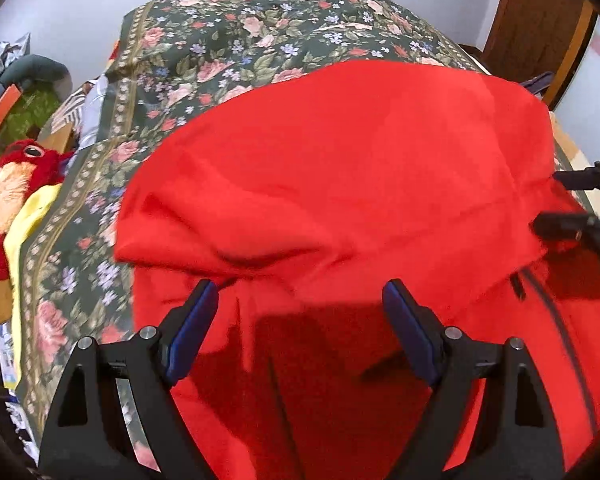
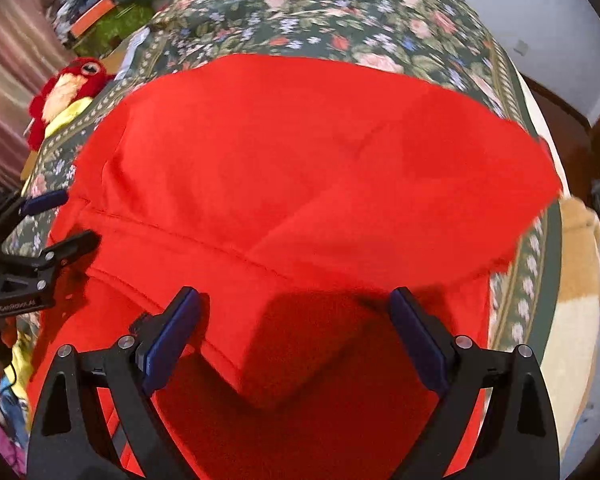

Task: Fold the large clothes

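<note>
A large red garment (image 1: 340,168) lies spread on a floral bedspread (image 1: 240,40), folded over itself with a ridge across its middle. My left gripper (image 1: 300,300) hovers above its near part, jaws wide open with nothing between the blue pads. The right gripper (image 1: 548,200) shows at the garment's right edge, its fingers apart. In the right wrist view the same red garment (image 2: 320,168) fills the middle, and my right gripper (image 2: 296,304) stands open over a folded corner. The left gripper (image 2: 66,220) is open at the cloth's left edge.
A red plush parrot (image 1: 16,184) and a yellow cloth (image 1: 24,232) lie left of the bedspread, with clutter (image 1: 24,96) behind them. A wooden door frame (image 1: 540,20) stands at the far right. A beige blanket (image 2: 576,280) hangs over the bed's right side.
</note>
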Motion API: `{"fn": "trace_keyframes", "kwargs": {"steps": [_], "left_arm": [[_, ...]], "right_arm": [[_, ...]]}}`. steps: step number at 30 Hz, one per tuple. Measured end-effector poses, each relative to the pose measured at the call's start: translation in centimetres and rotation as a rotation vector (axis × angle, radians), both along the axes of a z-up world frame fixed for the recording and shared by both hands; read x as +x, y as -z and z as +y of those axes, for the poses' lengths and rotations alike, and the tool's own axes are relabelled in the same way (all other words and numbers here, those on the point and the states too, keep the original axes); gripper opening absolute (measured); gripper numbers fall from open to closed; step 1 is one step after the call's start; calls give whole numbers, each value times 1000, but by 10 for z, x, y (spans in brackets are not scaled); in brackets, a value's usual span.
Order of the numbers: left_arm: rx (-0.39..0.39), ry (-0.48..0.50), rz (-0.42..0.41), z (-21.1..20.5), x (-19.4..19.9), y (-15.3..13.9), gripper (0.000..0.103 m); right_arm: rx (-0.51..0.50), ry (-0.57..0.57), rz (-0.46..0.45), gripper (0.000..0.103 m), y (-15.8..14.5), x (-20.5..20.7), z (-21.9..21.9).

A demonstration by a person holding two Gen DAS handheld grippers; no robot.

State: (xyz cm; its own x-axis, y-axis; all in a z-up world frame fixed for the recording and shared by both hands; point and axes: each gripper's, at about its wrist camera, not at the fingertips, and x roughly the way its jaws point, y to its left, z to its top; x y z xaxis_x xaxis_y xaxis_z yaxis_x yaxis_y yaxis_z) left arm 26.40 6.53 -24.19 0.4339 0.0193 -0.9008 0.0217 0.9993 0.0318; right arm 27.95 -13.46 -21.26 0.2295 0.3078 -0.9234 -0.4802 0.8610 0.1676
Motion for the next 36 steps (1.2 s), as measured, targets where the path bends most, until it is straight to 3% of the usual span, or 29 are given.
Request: {"fn": "trace_keyframes", "kwargs": {"steps": [6,13,19,23,32,36], "left_arm": [[23,-32,-39,16,-29,-25,84],[0,-95,-98,33,-69,-57,85],[-22,-150,-101,56,-109,-63,90],[-127,-206,-58,78,-133,-48,90],[-414,-310,136,110,-188,28,90],[-478,-355,179,113,-202,49,90]], "right_arm": [[34,74,-10,94,-22,-15,-24],[56,136,-113,94,-66,-49,-56],[66,195,-135,94,-72,-74,-86],[79,262,-92,94,-63,-85,-110],[134,393,-40,94,-61,-98,-158],[166,409,6,94,-57,-100,-169]]}}
